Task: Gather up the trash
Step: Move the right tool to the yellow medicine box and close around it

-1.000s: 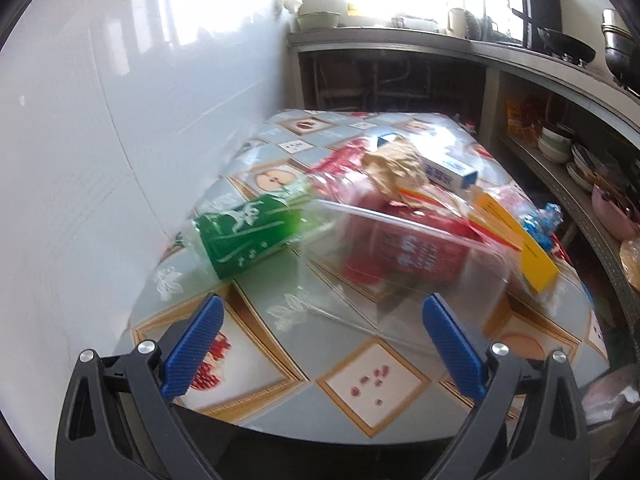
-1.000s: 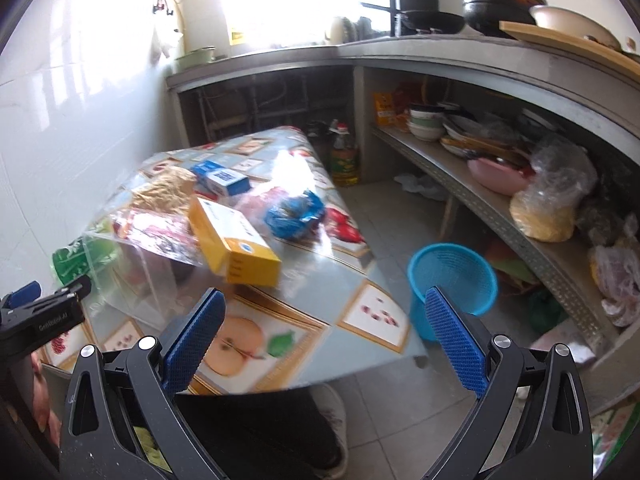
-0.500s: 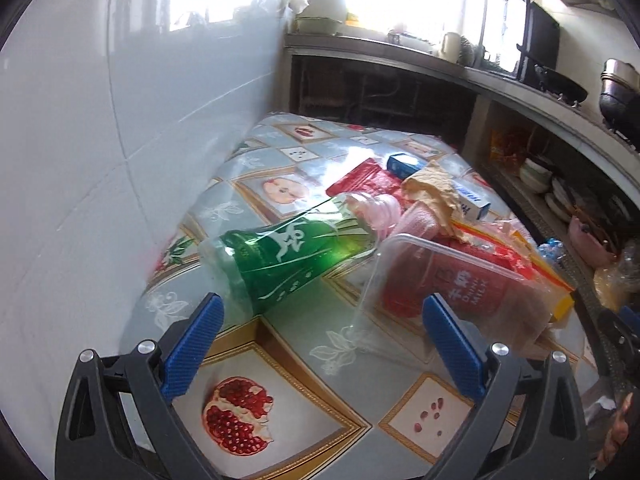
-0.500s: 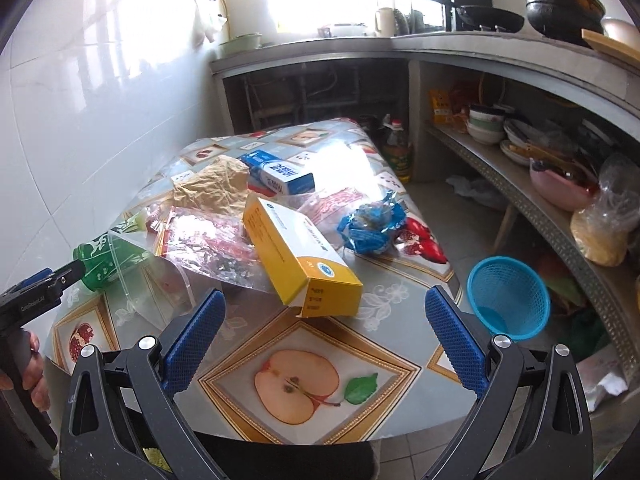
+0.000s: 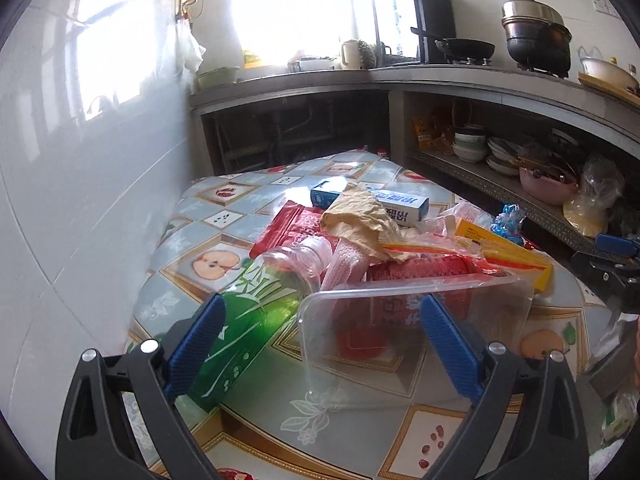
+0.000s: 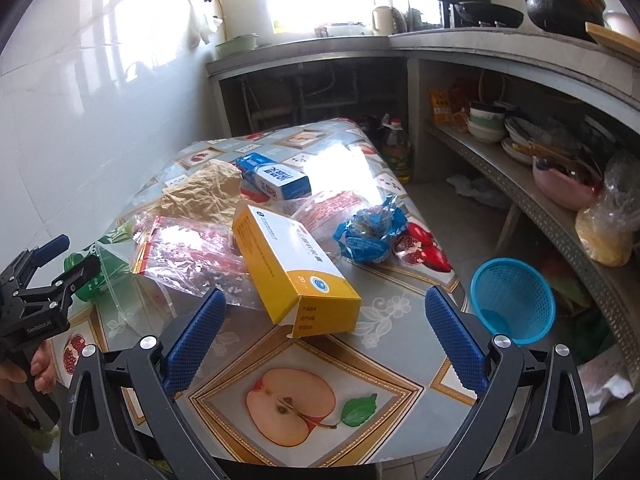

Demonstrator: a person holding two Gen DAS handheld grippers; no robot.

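The table (image 6: pixel 384 312), covered in a fruit-print cloth, is carrying a heap of trash beside the white tiled wall. A clear plastic container (image 5: pixel 416 320) is lying on its side at the near edge, touching a green bottle (image 5: pixel 248 320) to its left. The left gripper (image 5: pixel 320 344) is hovering before both, fingers wide apart and holding nothing. The right gripper (image 6: pixel 324 336) is likewise gaping empty, facing a yellow box (image 6: pixel 292 272) lying on the cloth. A blue basket (image 6: pixel 514 300) is standing on the floor beside the table. A crumpled blue wrapper (image 6: pixel 368 232) is sitting just beyond the box.

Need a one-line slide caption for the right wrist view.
Open right gripper faces a yellow box amid table trash; blue basket waits on the floor.
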